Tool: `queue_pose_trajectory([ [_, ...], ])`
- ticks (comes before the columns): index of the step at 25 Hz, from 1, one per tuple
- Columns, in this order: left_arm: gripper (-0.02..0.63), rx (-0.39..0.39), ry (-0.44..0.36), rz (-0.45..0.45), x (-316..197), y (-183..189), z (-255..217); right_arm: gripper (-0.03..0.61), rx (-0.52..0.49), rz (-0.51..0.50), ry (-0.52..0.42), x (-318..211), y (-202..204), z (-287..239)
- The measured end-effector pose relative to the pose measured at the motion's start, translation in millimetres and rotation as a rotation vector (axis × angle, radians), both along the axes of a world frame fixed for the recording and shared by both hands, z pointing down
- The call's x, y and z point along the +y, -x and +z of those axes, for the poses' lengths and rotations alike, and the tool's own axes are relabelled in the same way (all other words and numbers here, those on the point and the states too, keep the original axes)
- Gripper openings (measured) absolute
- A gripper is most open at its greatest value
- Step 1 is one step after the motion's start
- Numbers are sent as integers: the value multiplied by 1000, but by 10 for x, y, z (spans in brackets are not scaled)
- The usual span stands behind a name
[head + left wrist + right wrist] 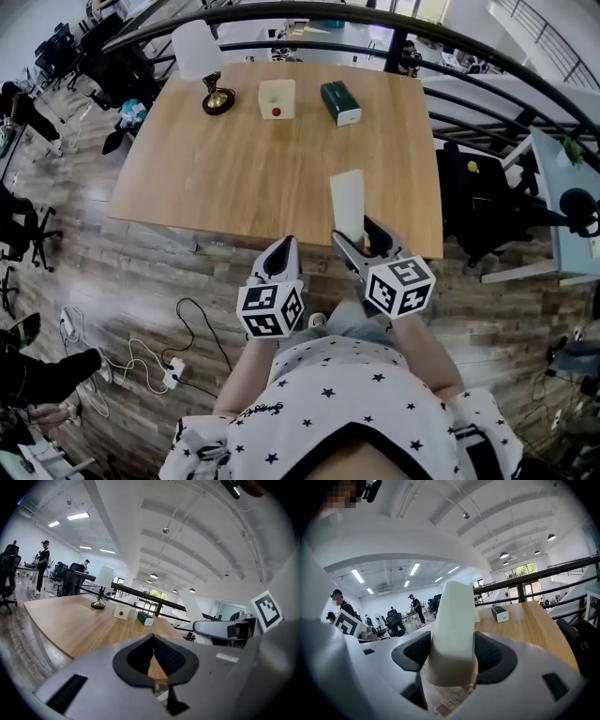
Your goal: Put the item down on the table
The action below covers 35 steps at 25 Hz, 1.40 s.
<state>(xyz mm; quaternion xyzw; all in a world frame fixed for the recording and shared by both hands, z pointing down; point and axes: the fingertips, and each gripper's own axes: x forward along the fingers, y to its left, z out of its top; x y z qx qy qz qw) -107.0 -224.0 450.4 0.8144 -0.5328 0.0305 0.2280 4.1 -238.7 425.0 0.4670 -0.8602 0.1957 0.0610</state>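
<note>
My right gripper (361, 234) is shut on a tall white, cream-tinted item (348, 204), held upright over the near right edge of the wooden table (234, 178). In the right gripper view the item (457, 620) fills the gap between the dark pads (412, 652) of that gripper (453, 654), and both pads press its sides. My left gripper (279, 258) hovers just off the table's near edge, to the left of the right one. Its jaws meet at the tips with nothing between them, as the left gripper view (153, 641) shows.
At the table's far side stand a lamp with a white shade (208, 70), a white box with a red button (277, 98) and a dark green box (340, 102). A black railing (450, 56) curves behind the table. Cables and a power strip (169, 375) lie on the floor at left.
</note>
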Motion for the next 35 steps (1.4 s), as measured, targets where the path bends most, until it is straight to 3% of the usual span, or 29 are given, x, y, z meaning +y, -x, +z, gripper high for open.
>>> queue_pose_trajectory([
  [17, 12, 1, 70, -69, -865, -10, 291, 285, 83, -41, 136, -1020, -111, 711],
  [35, 12, -13, 150, -75, -1357, -88, 645, 285, 295, -117, 362, -1595, -112, 1832],
])
